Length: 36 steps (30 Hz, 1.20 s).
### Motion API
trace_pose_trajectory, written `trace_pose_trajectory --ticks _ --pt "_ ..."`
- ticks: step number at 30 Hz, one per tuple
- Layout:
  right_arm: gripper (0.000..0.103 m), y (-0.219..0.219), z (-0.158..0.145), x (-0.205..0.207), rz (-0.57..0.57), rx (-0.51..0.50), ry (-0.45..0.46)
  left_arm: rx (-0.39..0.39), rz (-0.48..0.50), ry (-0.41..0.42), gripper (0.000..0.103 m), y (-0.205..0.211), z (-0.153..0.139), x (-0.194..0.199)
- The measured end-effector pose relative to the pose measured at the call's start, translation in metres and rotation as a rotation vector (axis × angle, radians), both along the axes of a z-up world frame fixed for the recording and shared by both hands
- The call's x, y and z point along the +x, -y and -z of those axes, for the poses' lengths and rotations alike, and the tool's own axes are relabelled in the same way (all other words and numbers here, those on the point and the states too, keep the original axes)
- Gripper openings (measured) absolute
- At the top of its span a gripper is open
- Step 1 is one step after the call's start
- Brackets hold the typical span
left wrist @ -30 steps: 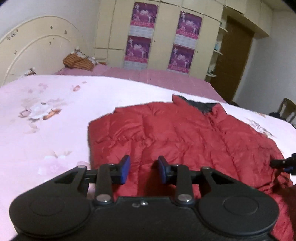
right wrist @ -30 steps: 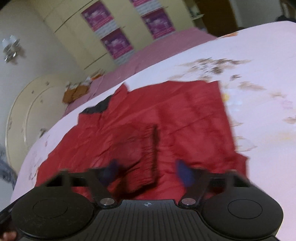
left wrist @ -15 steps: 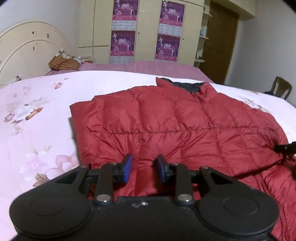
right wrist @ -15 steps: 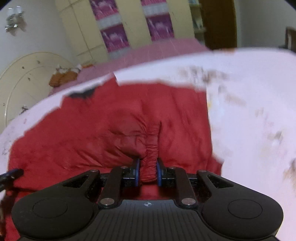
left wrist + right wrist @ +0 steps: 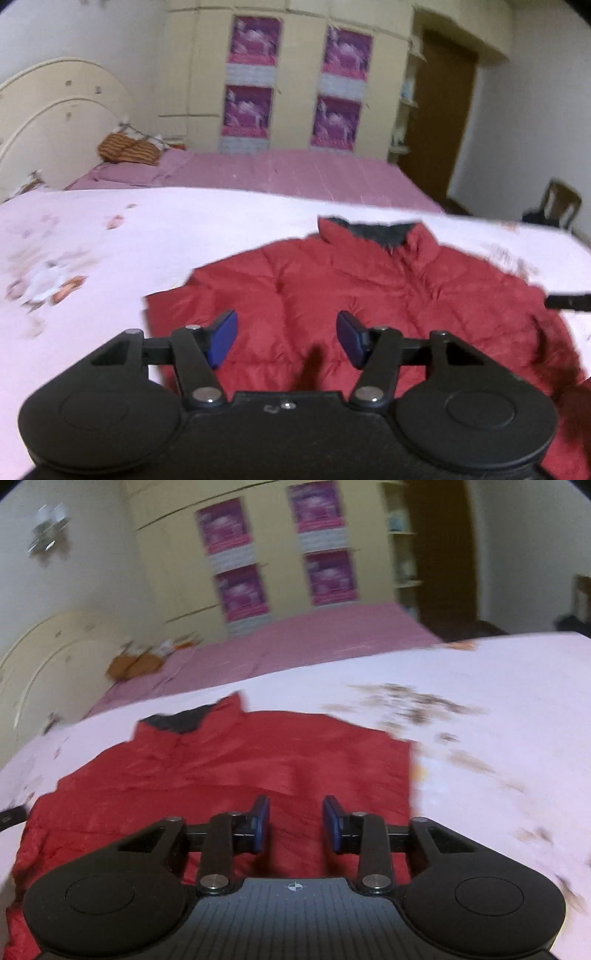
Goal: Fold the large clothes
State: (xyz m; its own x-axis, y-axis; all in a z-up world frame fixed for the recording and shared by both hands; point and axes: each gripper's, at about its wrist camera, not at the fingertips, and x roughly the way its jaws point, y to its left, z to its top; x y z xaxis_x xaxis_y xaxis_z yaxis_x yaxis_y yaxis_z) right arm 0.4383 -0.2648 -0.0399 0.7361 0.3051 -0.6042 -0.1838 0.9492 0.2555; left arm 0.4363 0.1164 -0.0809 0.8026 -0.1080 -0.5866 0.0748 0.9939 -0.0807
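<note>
Red fabric fills the middle of the left wrist view: a quilted puffer jacket (image 5: 369,295) lies flat on the floral pink quilt (image 5: 92,251) that covers the bed, its dark-lined collar (image 5: 373,230) toward the quilt's far edge and its body spreading to the near edge under the camera. The left gripper (image 5: 286,338) hangs over the jacket's near part; its jaws are opening, blue pads (image 5: 221,338) well apart, with no cloth pinched between them. At the right edge of this view a black finger of the other tool (image 5: 569,301) pokes in over the jacket's side. Beyond the quilt a mauve sheet (image 5: 277,171) runs to a cream wardrobe (image 5: 295,81) hung with purple posters (image 5: 251,110).

From the right wrist view the jacket (image 5: 240,768) sits on the quilt (image 5: 498,709) with its collar (image 5: 181,720) at the far side and a straight folded edge on the right. The right gripper (image 5: 295,825) is over the near part of the jacket, its jaws opening too, pads (image 5: 260,825) clear of the fabric, nothing gripped. The picture is blurred.
</note>
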Motion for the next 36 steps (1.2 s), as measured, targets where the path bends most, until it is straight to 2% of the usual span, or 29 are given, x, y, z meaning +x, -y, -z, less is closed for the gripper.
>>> trace_pose_trajectory --ticks 3,6,9,11,14,16,18,20,21,22,24,26,29,33,36 --pt "0.033 -0.034 0.010 0.019 -0.121 -0.047 -0.014 0.057 0.005 -0.045 0.061 0.006 0.019 0.022" --pt "0.033 -0.053 0.033 0.031 -0.169 -0.140 -0.025 0.070 -0.032 -0.064 0.063 -0.007 0.035 0.031" --pt "0.033 -0.042 0.053 0.039 -0.107 -0.202 -0.034 0.050 -0.049 -0.071 0.064 -0.021 0.042 0.030" --pt "0.033 -0.027 0.059 0.043 -0.050 -0.169 -0.046 0.048 -0.048 -0.068 0.064 -0.023 0.042 0.028" --pt "0.033 -0.024 0.056 0.041 -0.034 -0.162 -0.052 0.055 -0.069 -0.064 0.063 -0.022 0.038 0.024" --pt "0.033 -0.024 0.047 0.032 -0.010 -0.182 -0.039 0.044 -0.082 -0.013 0.061 -0.016 0.022 0.008" --pt "0.033 -0.022 0.032 0.018 -0.002 -0.147 -0.021 0.008 -0.043 0.018 0.062 -0.002 0.010 -0.007" --pt "0.033 -0.026 0.024 0.005 -0.024 -0.124 -0.020 0.018 0.012 0.033 0.062 0.021 0.005 -0.021" --pt "0.035 -0.033 0.022 0.002 -0.034 -0.122 -0.020 0.006 0.041 0.027 0.062 0.033 0.005 -0.027" --pt "0.050 -0.040 0.021 -0.007 -0.047 -0.119 -0.015 -0.005 0.066 0.021 0.062 0.044 0.006 -0.030" --pt "0.068 -0.059 0.017 -0.018 -0.090 -0.121 0.008 0.010 0.113 0.012 0.062 0.066 0.012 -0.036" --pt "0.068 -0.076 0.020 -0.027 -0.145 -0.148 0.012 0.034 0.141 -0.014 0.062 0.079 0.021 -0.038" --pt "0.068 -0.085 0.029 -0.034 -0.163 -0.226 0.015 0.065 0.130 -0.024 0.062 0.078 0.030 -0.044" --pt "0.068 -0.059 0.038 -0.035 -0.038 -0.329 0.019 0.088 0.061 -0.029 0.062 0.044 0.031 -0.053" --pt "0.068 -0.029 0.044 -0.031 0.045 -0.295 -0.047 0.076 0.019 -0.046 0.062 0.018 0.036 -0.060"
